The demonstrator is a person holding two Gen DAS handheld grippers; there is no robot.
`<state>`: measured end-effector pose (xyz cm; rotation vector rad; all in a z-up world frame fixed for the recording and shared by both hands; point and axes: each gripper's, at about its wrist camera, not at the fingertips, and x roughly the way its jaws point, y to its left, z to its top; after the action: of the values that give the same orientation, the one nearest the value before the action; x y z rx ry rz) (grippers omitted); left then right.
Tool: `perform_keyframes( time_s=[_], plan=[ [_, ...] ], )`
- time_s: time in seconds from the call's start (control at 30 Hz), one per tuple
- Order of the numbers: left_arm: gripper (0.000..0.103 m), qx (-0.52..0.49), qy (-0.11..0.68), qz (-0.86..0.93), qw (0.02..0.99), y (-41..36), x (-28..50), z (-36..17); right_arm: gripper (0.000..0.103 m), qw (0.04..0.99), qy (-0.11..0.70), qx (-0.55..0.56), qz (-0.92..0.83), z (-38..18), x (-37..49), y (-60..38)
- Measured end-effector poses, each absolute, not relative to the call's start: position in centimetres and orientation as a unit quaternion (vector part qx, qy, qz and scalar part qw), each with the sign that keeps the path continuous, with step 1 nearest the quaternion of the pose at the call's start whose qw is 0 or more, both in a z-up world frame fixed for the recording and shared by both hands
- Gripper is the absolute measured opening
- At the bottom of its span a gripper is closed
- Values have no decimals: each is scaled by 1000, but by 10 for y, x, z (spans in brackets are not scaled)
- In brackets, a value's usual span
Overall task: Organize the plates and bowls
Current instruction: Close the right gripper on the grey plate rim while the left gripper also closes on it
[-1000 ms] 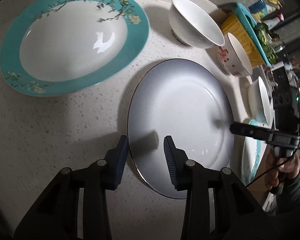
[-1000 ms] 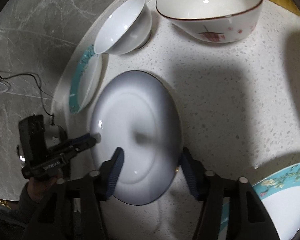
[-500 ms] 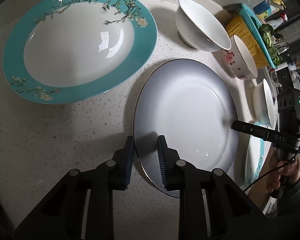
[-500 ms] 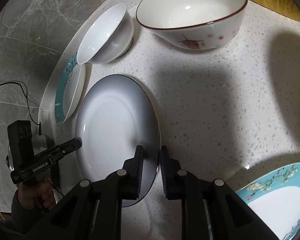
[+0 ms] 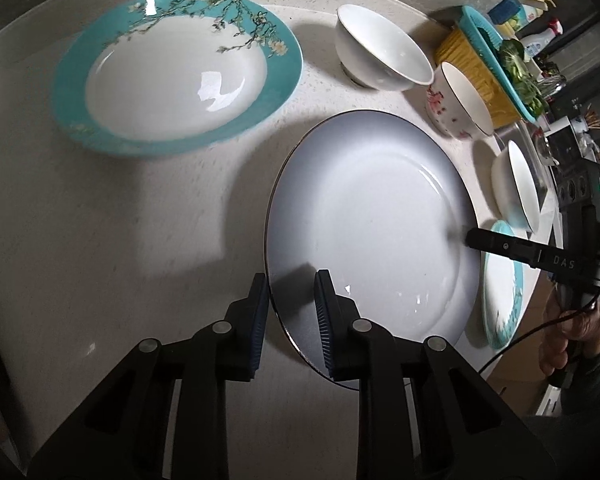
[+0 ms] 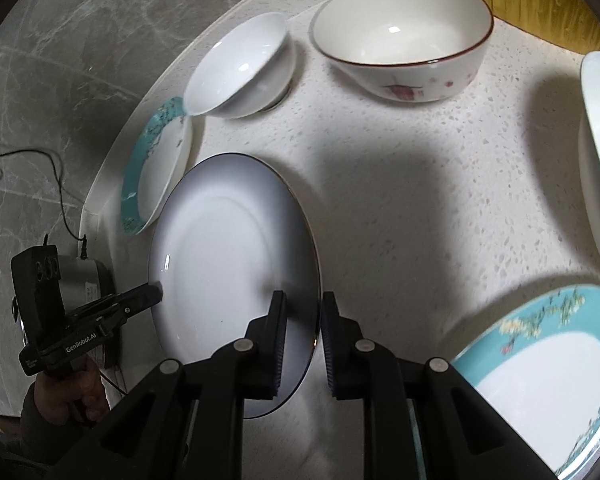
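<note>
Since a second ago both my grippers have narrowed onto the grey plate and tipped it off the speckled worktop. Through my left gripper, clamped on the near rim, a teal plate lies beyond. My right gripper pinches the opposite rim; grey marble floor shows far left.

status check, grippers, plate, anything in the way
Left gripper and right gripper both clamped on grey plate rim, opposite edges. Small teal plate tucked under its far edge.
</note>
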<state>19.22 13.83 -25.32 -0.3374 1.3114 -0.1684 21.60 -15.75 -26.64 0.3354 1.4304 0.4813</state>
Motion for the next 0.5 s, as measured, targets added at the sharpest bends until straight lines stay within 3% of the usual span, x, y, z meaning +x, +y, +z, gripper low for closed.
perform_keyframes(
  time_s=[0.5],
  plan=[
    [21, -151, 617, -73, 769, 149, 102, -258, 19, 712, 654, 135, 217, -267, 142, -136]
  ],
)
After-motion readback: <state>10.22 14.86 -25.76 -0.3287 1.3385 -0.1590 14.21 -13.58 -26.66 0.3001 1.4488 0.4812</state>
